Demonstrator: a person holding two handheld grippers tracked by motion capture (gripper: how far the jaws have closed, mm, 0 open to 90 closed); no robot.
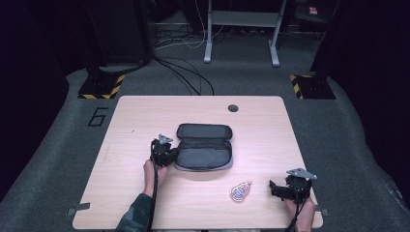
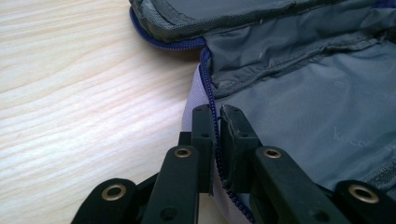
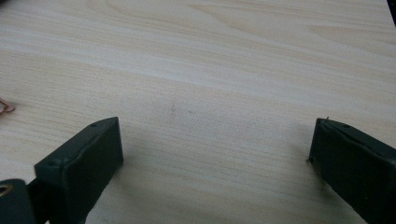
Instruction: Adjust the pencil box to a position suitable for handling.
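My left gripper (image 2: 215, 122) pinches the purple zipper edge of the open grey fabric pouch (image 1: 204, 146) mid-table. My right gripper (image 3: 215, 144) rests spread over pale wood-grain table (image 1: 145, 121), near a small coiled cable (image 1: 240, 191).

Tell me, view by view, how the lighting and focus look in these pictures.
High view: the table is lit evenly while the room around it falls dark. Left gripper view: the pouch and its zipper are sharp, the left gripper casts little shadow. Right gripper view: the right gripper has soft-focus fingers, with a soft shadow beside them on the wood.
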